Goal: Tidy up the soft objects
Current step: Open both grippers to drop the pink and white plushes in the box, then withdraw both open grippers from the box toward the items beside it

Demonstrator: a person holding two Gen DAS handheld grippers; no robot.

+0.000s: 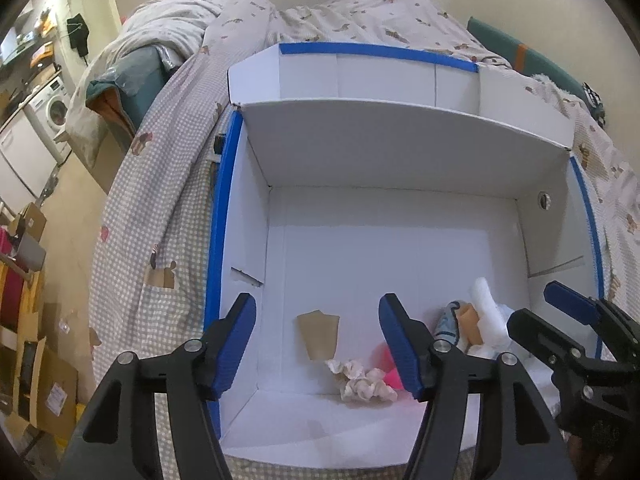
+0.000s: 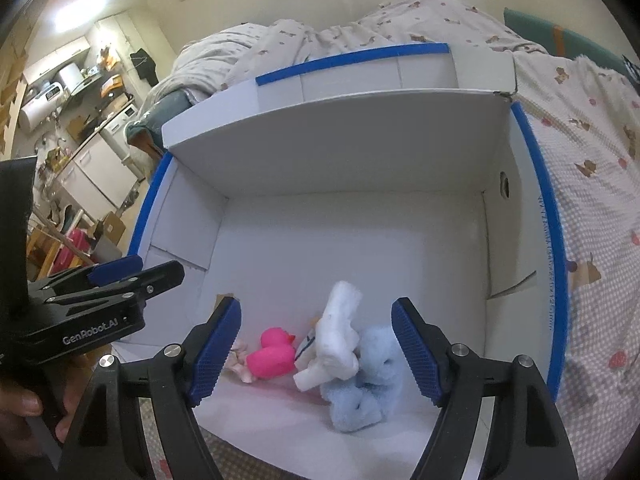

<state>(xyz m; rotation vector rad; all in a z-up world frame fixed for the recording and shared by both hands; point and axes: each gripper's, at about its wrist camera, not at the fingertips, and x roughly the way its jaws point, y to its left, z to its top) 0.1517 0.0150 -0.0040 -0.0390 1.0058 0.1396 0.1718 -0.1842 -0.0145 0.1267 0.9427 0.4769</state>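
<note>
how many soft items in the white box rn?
5 visible: cream scrunchie front-left, pink duck beside it, white cloth centre, light-blue plush front-right, patterned roll behind the cloth. More may hide under the pile.

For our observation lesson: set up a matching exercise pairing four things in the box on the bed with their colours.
Things:
1. duck
2. fluffy toy
3. rolled cloth
4. box rim tape

Colours:
a. white
b. dark blue
c. pink
d. pale blue

Pairs: 1-c, 2-d, 3-a, 4-b
</note>
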